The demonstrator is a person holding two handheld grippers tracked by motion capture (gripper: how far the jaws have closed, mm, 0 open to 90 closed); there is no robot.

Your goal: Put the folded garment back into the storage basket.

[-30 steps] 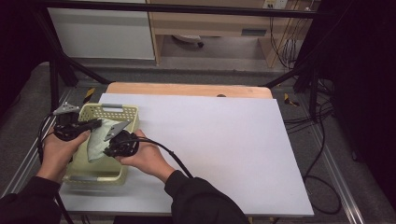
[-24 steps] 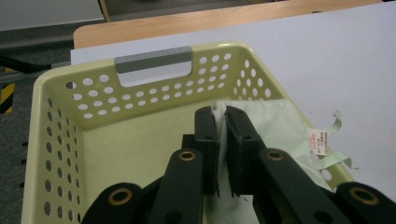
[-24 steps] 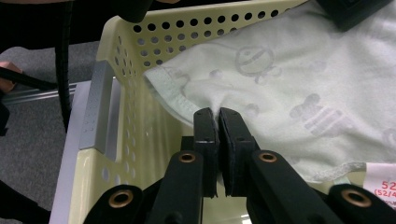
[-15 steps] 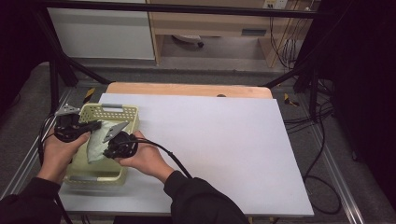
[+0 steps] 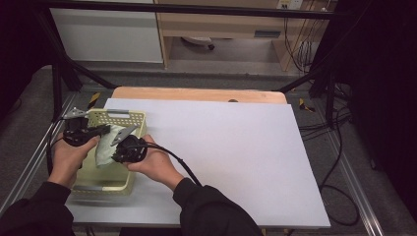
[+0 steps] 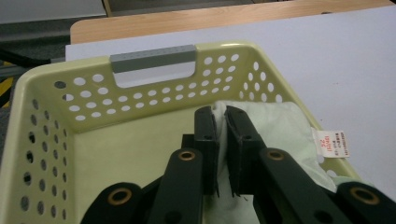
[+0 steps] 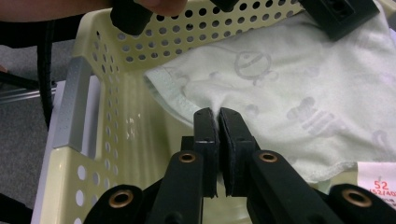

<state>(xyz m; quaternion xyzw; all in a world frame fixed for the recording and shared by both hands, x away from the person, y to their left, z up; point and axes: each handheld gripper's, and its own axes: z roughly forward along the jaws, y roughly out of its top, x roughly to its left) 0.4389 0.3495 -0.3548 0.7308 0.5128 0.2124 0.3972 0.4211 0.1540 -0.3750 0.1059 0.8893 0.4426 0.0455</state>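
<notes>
Both my left gripper (image 6: 219, 116) and right gripper (image 7: 215, 114) stay clamped on the cloth (image 7: 299, 93); it has barely lifted from the basket (image 5: 133, 117) at nine o'clock on the counter (image 5: 236, 147).

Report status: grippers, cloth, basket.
Left gripper and right gripper shut on pale green cloth. Cloth over yellow basket. Nothing in the way.

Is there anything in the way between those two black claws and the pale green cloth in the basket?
Nothing visible: both are already clamped on it. The left gripper pinches the cloth at one edge, the right gripper at another, inside the yellow basket.
</notes>
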